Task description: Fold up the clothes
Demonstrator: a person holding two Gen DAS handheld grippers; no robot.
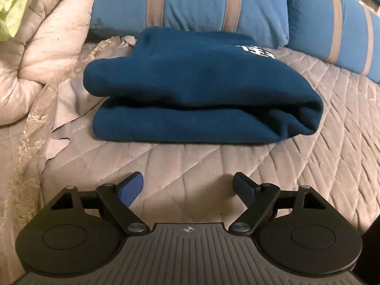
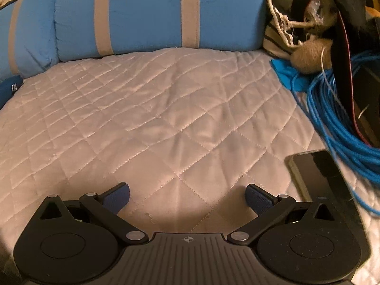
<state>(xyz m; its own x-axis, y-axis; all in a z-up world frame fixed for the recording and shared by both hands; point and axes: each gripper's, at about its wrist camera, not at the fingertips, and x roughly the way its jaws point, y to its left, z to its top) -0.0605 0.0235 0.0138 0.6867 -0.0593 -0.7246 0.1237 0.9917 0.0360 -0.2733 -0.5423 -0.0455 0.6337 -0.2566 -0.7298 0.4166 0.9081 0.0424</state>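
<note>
Sitting folded on the bed, the dark blue sweatshirt [image 1: 190, 90] is stacked in two thick layers with a bit of white print showing at its far right corner. It's straight ahead of the left gripper [image 1: 188, 187], which hangs over bare quilt with its jaws spread wide and nothing between them. The right gripper [image 2: 187, 196] is the same deal, jaws wide apart, empty, over open quilt well to the right of the sweatshirt; only a sliver of the blue fabric peeks in at that view's left edge.

The surface is a grey-beige quilted bedspread [image 2: 154, 109] with diamond stitching. Along the far side lie blue pillows with grey stripes [image 1: 190, 4]. On the left there's a bunched-up cream comforter [image 1: 47, 47] with something lime green [image 1: 16, 2] on top. On the right it's cluttered: a coil of blue cable [image 2: 337, 118], a phone [image 2: 313, 175] lying flat near the gripper, and a pile of bags and dark stuff I can't really make out.
</note>
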